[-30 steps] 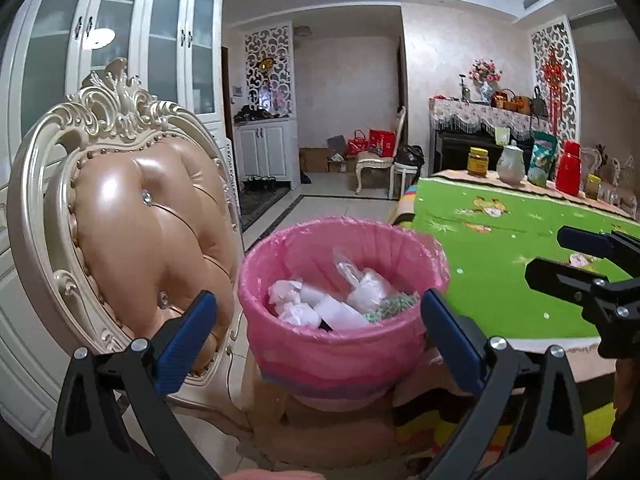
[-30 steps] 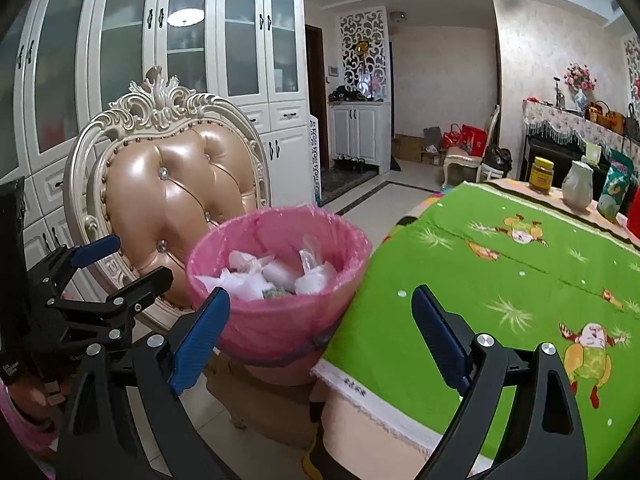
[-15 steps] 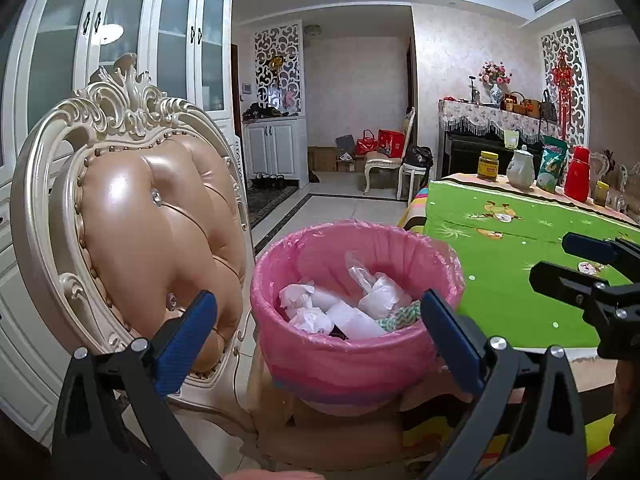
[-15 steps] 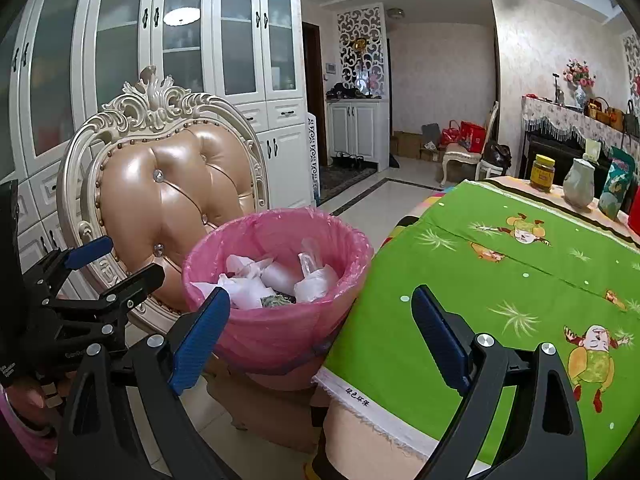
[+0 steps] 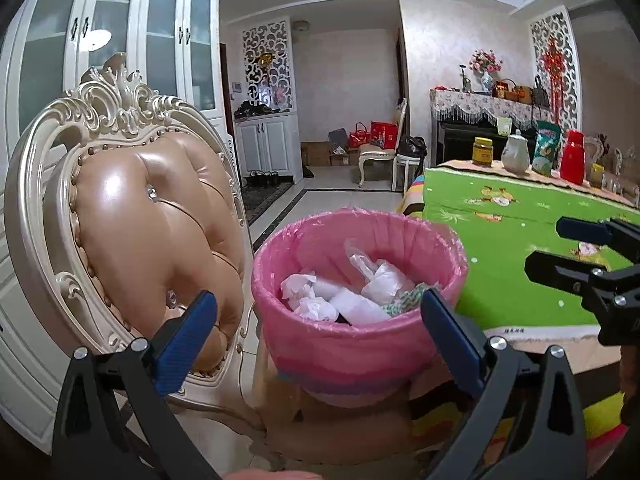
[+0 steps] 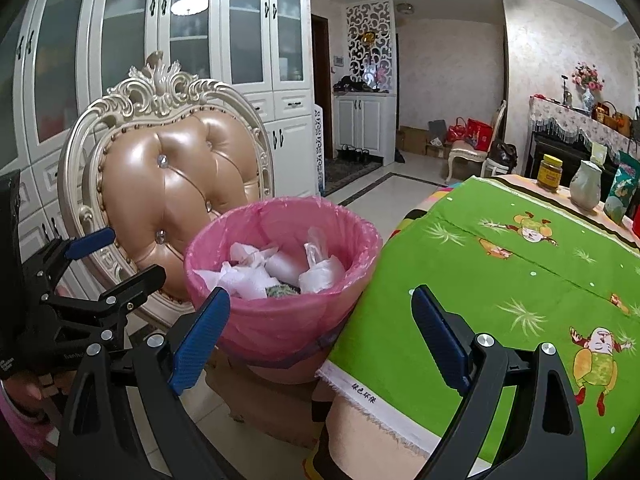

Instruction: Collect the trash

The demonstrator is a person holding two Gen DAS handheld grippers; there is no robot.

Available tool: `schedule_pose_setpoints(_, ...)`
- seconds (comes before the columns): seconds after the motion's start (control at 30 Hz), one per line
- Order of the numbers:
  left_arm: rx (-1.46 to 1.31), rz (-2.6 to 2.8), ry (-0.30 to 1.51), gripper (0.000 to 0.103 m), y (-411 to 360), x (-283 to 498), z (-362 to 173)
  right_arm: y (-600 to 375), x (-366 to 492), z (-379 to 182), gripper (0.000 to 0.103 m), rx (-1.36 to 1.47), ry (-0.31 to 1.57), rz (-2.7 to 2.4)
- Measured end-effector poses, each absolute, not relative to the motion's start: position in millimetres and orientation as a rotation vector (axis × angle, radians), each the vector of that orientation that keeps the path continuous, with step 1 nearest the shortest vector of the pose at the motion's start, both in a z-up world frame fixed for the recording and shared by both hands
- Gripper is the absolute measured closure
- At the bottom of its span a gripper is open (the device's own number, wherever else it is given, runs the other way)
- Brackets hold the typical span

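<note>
Two claws hung wide apart and empty in front of the round bin lined with a pink plastic bag (image 5: pixel 360 344): the left claw (image 5: pixel 316 332) framed it head-on, while the right claw (image 6: pixel 320 324) straddled its rim and the edge of the counter under a green cartoon-printed cloth (image 6: pixel 500 280). Inside the bin lay crumpled white tissues (image 5: pixel 308 300) and knotted clear plastic bags (image 5: pixel 380 276), piled near the top. The bin stood between the counter and a cream carved chair with a tan tufted leather back (image 6: pixel 172 184), just beside both. A yellow-lidded jar (image 5: pixel 482 152) and a pale ceramic teapot (image 5: pixel 516 154) sat at the counter's far end.
</note>
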State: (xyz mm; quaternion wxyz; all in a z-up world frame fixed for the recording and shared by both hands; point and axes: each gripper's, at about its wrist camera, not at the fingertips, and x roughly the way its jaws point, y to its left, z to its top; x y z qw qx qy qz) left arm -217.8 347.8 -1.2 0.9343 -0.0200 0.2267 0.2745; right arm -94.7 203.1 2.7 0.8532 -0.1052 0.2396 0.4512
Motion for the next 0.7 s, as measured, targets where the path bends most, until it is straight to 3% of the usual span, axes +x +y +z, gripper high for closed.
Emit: schedule_pose_setpoints(0.7,-0.041,0.553,0.487,0.004,354.8,-224.6,-12.4,209.7,-99.8,-4.2,0.017,-0.239,0.516,0.965)
